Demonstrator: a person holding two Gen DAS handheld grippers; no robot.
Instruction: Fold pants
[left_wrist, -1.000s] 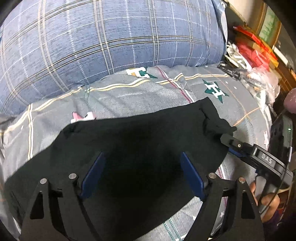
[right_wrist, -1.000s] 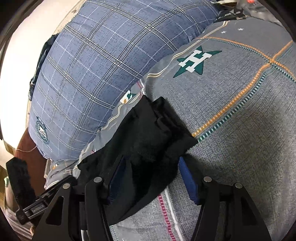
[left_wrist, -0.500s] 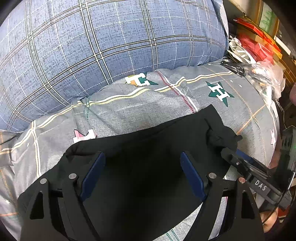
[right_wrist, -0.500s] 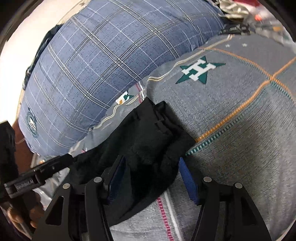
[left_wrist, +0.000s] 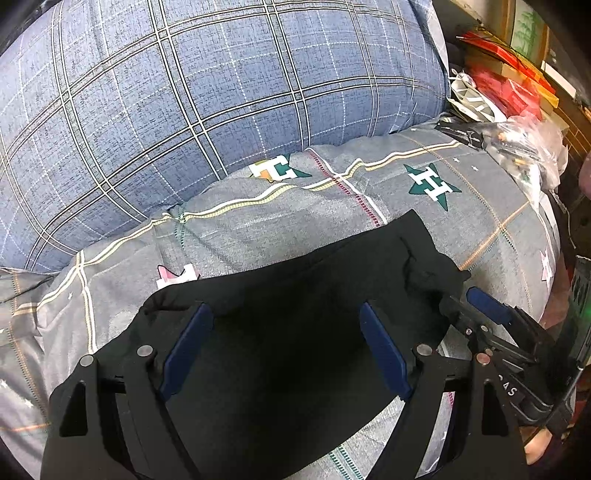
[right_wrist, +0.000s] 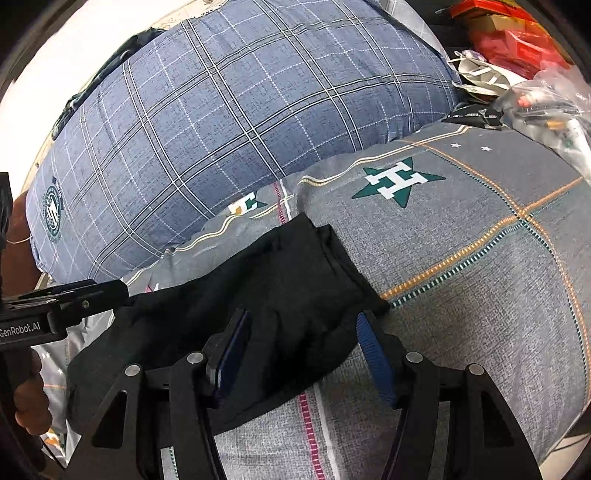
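Black pants (left_wrist: 288, 325) lie folded into a flat bundle on a grey patterned bedspread (left_wrist: 280, 218). My left gripper (left_wrist: 284, 314) is open and hovers just over the bundle's middle, nothing between its blue pads. My right gripper (right_wrist: 301, 317) is open above the bundle's right end (right_wrist: 288, 295), and it also shows at the right in the left wrist view (left_wrist: 476, 306). The left gripper's body shows at the left edge of the right wrist view (right_wrist: 62, 299).
A large blue plaid pillow (left_wrist: 207, 92) rises behind the pants. Red boxes (left_wrist: 506, 88) and plastic bags (left_wrist: 524, 140) are piled at the far right edge of the bed. The bedspread carries green star prints (right_wrist: 397, 181).
Both grippers have drawn back and risen a little from the pants; the view tilts up toward the pillow. The pants lie still.
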